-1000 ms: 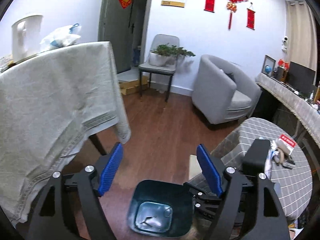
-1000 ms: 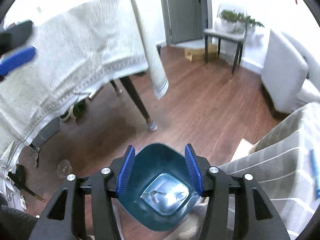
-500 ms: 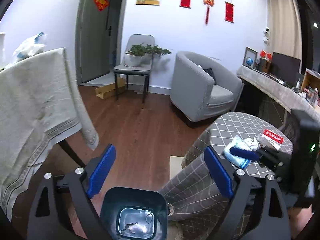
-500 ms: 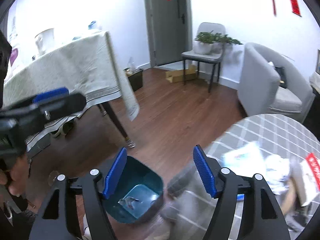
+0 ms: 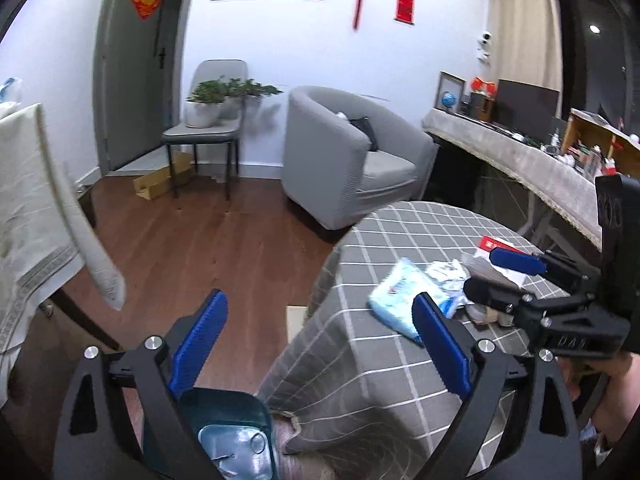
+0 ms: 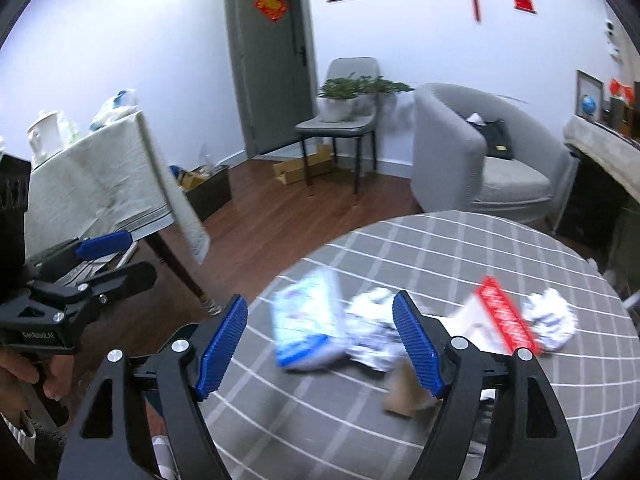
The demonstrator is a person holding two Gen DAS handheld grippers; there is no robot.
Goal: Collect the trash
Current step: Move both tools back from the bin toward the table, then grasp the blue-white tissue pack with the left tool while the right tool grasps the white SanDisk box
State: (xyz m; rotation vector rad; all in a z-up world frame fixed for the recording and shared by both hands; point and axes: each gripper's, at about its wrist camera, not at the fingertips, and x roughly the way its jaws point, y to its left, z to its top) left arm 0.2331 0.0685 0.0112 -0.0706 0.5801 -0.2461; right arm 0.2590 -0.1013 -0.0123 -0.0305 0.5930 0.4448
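The left gripper (image 5: 320, 344) has its blue-padded jaws spread wide with nothing between them; they have just been opening, and they hang over the near edge of a round bench (image 5: 380, 380) draped in a grey checked cloth. The right gripper (image 6: 320, 346) also stands with its jaws well apart and holding nothing, likewise having just been opening, and it looks down across the top of the same bench. Ahead of the right jaws lies the trash: a pale blue and white packet (image 6: 306, 328) lies flat on the cloth, touching a crumpled white wrapper (image 6: 372, 334) just beside it. Farther right sits a white box with a red label (image 6: 500, 320), and beyond that another crumpled white wad (image 6: 550, 318). A brown paper scrap (image 6: 406, 394) lies near the right-hand pad, blurred. From the left wrist view the packet shows just beyond the right-hand pad, with the right gripper reaching in over the pile. Below the left jaws, on the wooden floor (image 5: 208, 248) just beside the hanging cloth, stands a dark teal bin (image 5: 228, 432), its bottom shiny. Across the room are a grey armchair (image 5: 344, 160), a chair with a potted plant (image 5: 208, 100), and a second bench under a pale cloth (image 5: 28, 200).
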